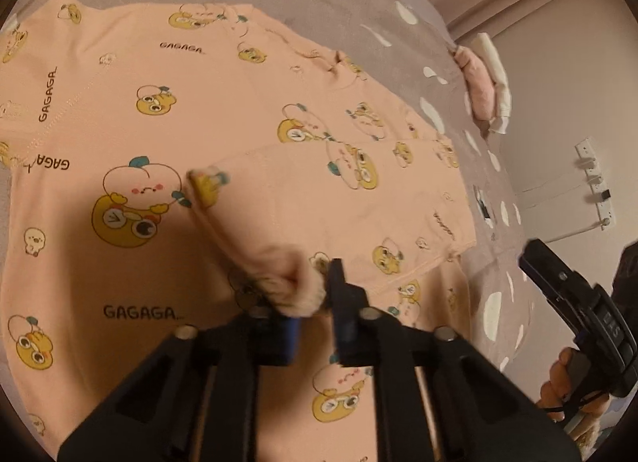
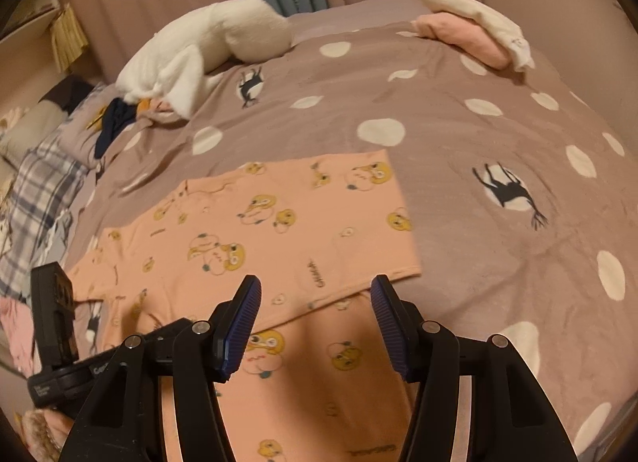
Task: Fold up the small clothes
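A peach garment [image 1: 239, 103] printed with yellow cartoon ducks and "GAGAGA" lies spread on the bed, one sleeve folded across its body. My left gripper [image 1: 311, 290] is shut on a bunched piece of that sleeve's end [image 1: 291, 282], which is lifted slightly off the layer below. The right gripper's body [image 1: 558, 282] shows at the right edge, held in a hand. In the right wrist view, my right gripper [image 2: 315, 294] hovers open above the garment [image 2: 279, 223] with nothing between its blue pads [image 2: 243, 318]. The left gripper's body [image 2: 52, 302] is visible at the lower left there.
The mauve bedspread [image 2: 478, 183] has white dots and dark animal prints. A white plush toy [image 2: 211, 43] lies at the back left, folded pink and white clothes [image 2: 470, 35] at the back right. Plaid fabric [image 2: 40, 191] sits at the left. A power strip [image 1: 594, 183] hangs on the wall.
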Demonstrator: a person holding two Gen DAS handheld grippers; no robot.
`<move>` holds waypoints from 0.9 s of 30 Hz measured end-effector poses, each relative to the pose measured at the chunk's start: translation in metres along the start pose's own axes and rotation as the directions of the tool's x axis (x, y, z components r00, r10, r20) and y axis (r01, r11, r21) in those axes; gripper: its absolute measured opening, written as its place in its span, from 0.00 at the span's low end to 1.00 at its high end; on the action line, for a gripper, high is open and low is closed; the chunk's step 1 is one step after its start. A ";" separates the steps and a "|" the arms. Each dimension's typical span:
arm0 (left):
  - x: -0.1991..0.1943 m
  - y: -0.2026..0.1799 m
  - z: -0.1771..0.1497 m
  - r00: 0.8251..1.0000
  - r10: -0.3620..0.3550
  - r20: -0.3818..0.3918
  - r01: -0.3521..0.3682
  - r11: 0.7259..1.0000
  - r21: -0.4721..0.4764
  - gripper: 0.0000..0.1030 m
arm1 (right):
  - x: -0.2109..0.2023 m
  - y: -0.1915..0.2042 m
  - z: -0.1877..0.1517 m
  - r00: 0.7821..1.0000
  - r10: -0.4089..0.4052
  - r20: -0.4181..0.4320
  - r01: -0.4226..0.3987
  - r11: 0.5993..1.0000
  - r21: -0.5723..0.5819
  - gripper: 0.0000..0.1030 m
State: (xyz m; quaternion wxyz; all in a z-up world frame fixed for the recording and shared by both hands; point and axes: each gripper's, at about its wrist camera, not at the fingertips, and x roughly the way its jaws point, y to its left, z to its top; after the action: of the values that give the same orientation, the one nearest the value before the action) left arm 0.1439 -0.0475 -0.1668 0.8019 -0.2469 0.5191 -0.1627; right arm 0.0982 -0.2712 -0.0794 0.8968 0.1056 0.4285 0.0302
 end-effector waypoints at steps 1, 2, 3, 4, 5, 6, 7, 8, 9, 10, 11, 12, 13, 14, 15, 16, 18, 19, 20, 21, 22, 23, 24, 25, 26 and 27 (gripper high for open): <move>0.000 -0.001 0.001 1.000 0.009 0.006 -0.009 1.000 0.002 0.07 | 0.000 -0.003 -0.001 1.000 0.005 0.000 -0.005 1.000 0.006 0.56; -0.002 -0.003 0.002 1.000 0.023 0.017 -0.023 1.000 0.010 0.06 | 0.000 -0.006 -0.001 1.000 0.007 0.000 -0.007 1.000 0.015 0.56; -0.005 -0.007 0.004 0.999 0.036 0.030 -0.037 0.999 0.020 0.06 | 0.000 -0.010 -0.002 1.000 0.008 0.001 -0.008 1.000 0.022 0.56; -0.010 -0.012 0.007 0.998 0.048 0.049 -0.050 0.998 0.032 0.06 | 0.000 -0.012 -0.003 1.000 0.008 0.000 -0.008 1.000 0.025 0.56; -0.016 -0.018 0.011 0.996 0.055 0.067 -0.058 0.997 0.049 0.06 | 0.000 -0.015 -0.003 1.000 0.005 -0.001 -0.005 1.000 0.029 0.56; -0.024 -0.026 0.017 0.995 0.057 0.087 -0.064 0.995 0.072 0.06 | 0.000 -0.018 -0.003 1.000 0.001 -0.002 -0.001 0.999 0.033 0.56; -0.030 -0.032 0.022 0.993 0.058 0.101 -0.068 0.993 0.092 0.05 | 0.000 -0.020 -0.003 1.000 -0.001 -0.002 0.002 0.999 0.037 0.56; -0.037 -0.039 0.027 0.991 0.061 0.116 -0.074 0.991 0.110 0.05 | 0.000 -0.023 -0.002 1.000 -0.003 -0.001 0.003 0.999 0.043 0.56; -0.044 -0.045 0.033 0.989 0.062 0.133 -0.079 0.989 0.128 0.05 | -0.001 -0.026 -0.001 1.000 -0.004 0.000 0.004 0.999 0.050 0.56; -0.055 -0.053 0.041 0.986 0.059 0.159 -0.084 0.985 0.151 0.05 | -0.001 -0.028 -0.001 1.000 -0.003 0.001 0.003 0.999 0.054 0.56; -0.060 -0.057 0.045 0.983 0.061 0.174 -0.089 0.983 0.161 0.05 | -0.001 -0.031 0.000 1.000 0.003 0.002 -0.003 0.998 0.061 0.56; -0.070 -0.061 0.052 0.979 0.065 0.195 -0.099 0.980 0.173 0.05 | 0.000 -0.034 0.001 1.000 0.006 -0.001 -0.006 0.998 0.069 0.56; -0.076 -0.064 0.058 0.976 0.070 0.208 -0.108 0.978 0.181 0.05 | 0.001 -0.036 0.001 1.000 0.007 -0.003 -0.007 0.997 0.074 0.56; -0.082 -0.065 0.063 0.972 0.076 0.221 -0.118 0.975 0.186 0.05 | 0.001 -0.038 0.002 1.000 0.010 -0.004 -0.010 0.997 0.080 0.56; -0.087 -0.066 0.069 0.969 0.085 0.230 -0.130 0.973 0.189 0.05 | 0.002 -0.039 0.003 1.000 0.011 -0.007 -0.011 0.997 0.083 0.55; -0.093 -0.064 0.073 0.967 0.093 0.238 -0.140 0.972 0.190 0.05 | 0.003 -0.039 0.004 1.000 0.011 -0.009 -0.011 0.997 0.081 0.51; -0.104 -0.061 0.082 0.960 0.111 0.255 -0.159 0.971 0.178 0.05 | 0.007 -0.039 0.007 1.000 0.008 -0.017 -0.006 0.997 0.072 0.43; -0.108 -0.059 0.085 0.959 0.112 0.259 -0.160 0.972 0.173 0.05 | 0.009 -0.038 0.008 1.000 0.009 -0.022 -0.008 0.998 0.068 0.40; -0.113 -0.057 0.087 0.958 0.110 0.266 -0.159 0.972 0.170 0.05 | 0.012 -0.038 0.009 1.000 0.015 -0.027 -0.013 0.998 0.064 0.32; -0.116 -0.055 0.088 0.956 0.113 0.272 -0.163 0.972 0.168 0.05 | 0.016 -0.037 0.012 0.999 0.022 -0.037 -0.019 0.998 0.059 0.28; -0.119 -0.053 0.089 0.953 0.119 0.278 -0.170 0.971 0.168 0.05 | 0.019 -0.037 0.013 0.998 0.025 -0.049 -0.022 0.998 0.054 0.21; -0.122 -0.050 0.090 0.952 0.125 0.281 -0.177 0.970 0.169 0.05 | 0.025 -0.035 0.016 0.998 0.022 -0.065 -0.020 0.999 0.044 0.17; -0.123 -0.048 0.091 0.951 0.135 0.279 -0.187 0.968 0.168 0.05 | 0.029 -0.034 0.018 0.997 0.021 -0.078 -0.018 0.999 0.034 0.17; -0.124 -0.046 0.091 0.950 0.145 0.278 -0.196 0.966 0.167 0.05 | 0.034 -0.032 0.020 0.996 0.018 -0.090 -0.016 1.000 0.022 0.17; -0.125 -0.045 0.091 0.947 0.158 0.279 -0.209 0.964 0.166 0.05 | 0.037 -0.031 0.021 0.994 0.021 -0.106 -0.019 1.000 0.014 0.17; -0.126 -0.042 0.091 0.944 0.171 0.283 -0.225 0.960 0.169 0.05 | 0.041 -0.029 0.023 0.992 0.026 -0.124 -0.025 1.000 0.007 0.17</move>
State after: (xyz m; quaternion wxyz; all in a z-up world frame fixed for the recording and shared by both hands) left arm 0.1751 0.0039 -0.0175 0.8972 -0.1314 0.4103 -0.0974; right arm 0.1410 -0.2972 -0.1029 0.8677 0.1114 0.4821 0.0472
